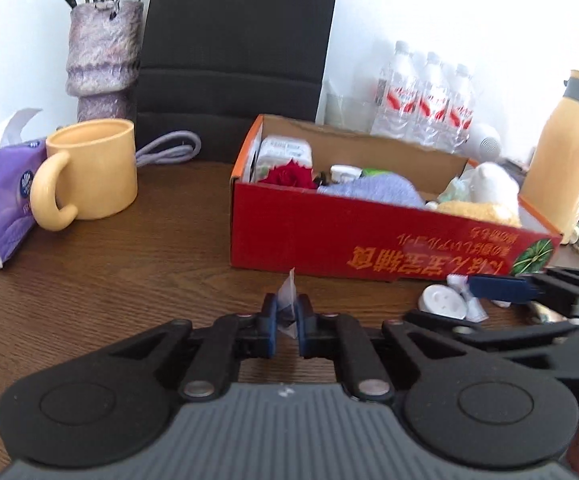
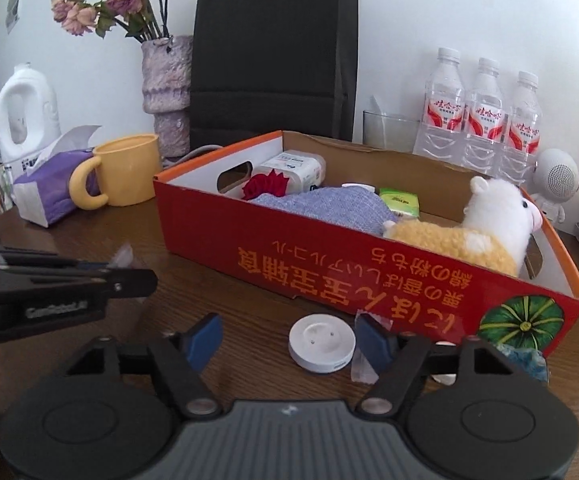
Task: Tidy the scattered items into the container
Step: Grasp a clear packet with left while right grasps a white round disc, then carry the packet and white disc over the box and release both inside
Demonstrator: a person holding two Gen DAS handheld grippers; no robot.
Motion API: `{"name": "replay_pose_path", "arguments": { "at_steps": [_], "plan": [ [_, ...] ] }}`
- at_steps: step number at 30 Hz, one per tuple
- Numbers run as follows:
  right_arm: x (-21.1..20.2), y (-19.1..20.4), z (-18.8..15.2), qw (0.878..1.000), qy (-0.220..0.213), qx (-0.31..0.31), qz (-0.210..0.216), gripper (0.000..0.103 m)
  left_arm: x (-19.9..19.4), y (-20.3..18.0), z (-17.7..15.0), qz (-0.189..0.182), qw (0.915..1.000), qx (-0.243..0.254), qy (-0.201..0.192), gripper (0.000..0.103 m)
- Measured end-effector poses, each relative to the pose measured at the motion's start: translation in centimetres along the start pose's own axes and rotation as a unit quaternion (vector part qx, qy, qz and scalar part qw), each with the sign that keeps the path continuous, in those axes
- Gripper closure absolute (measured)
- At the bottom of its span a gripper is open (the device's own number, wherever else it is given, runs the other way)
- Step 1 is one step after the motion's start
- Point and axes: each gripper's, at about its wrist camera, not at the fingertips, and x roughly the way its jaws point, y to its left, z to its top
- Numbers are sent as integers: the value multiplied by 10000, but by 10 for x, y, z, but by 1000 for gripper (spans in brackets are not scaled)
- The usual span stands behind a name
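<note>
Left gripper (image 1: 287,312) clamped on small sachet (image 1: 288,294); right gripper (image 2: 289,338) spread wide around white disc (image 2: 322,344), box (image 2: 329,264) at twelve o'clock.

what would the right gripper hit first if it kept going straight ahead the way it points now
Probably the round white plastic disc lying on the brown wooden table, between the open right gripper fingertips; just past it stands the red cardboard box wall. Depth is uncertain.

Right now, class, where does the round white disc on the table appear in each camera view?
Left wrist view: the white disc lies lower right, before the red box.
Right wrist view: it sits centre bottom, between the open right gripper fingers.
Shared landmark: the red box.
</note>
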Motion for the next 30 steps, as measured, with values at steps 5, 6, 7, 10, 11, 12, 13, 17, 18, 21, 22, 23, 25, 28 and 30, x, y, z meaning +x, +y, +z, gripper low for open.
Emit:
{"name": "replay_pose_path", "arguments": {
  "at_steps": [5,6,7,10,11,12,13,17,18,21,22,23,25,28,30],
  "plan": [
    [20,1,3,9997,217,-115,-73,35,-4,5,3,-36,9999,-138,-58,93],
    [19,-2,2,9997,233,-11,-72,35,-3,7,4,-9,9999,-161,-43,93],
    [19,-6,2,9996,261,117,-64,35,-3,8,4,14,9998,-185,-24,93],
    [16,-16,-2,9984,331,466,15,38,-4,10,4,16,9998,-218,-29,93],
    [12,-16,-4,9984,306,483,-39,55,-4,10,4,25,9998,-197,-42,93],
    [10,-15,-5,9983,282,501,-87,65,-5,9,3,43,9998,-164,-63,93],
    [8,-14,-6,9984,287,475,-102,65,-5,8,3,63,9999,-126,-82,93],
    [-4,-6,-8,9981,315,521,-35,65,-8,2,3,199,9997,24,-161,93],
    [-15,-3,-9,9983,250,523,-45,65,-12,0,3,285,9994,73,-194,93],
    [-63,8,-16,9989,-145,367,-268,65,-37,-9,-2,269,9990,118,-330,93],
    [-81,10,-22,9983,-251,385,-350,65,-48,-13,-7,166,9991,119,-372,93],
    [-97,10,-29,9977,-340,458,-359,65,-59,-17,-12,97,9991,114,-406,93],
    [-124,10,-46,9965,-454,647,-277,65,-78,-28,-26,78,9989,161,-439,93],
    [-152,13,-71,9941,-436,815,-559,65,-103,-46,-45,98,9982,445,-399,93],
    [-166,13,-84,9933,-425,900,-589,65,-118,-53,-54,96,9977,537,-411,93]
  ]
}}
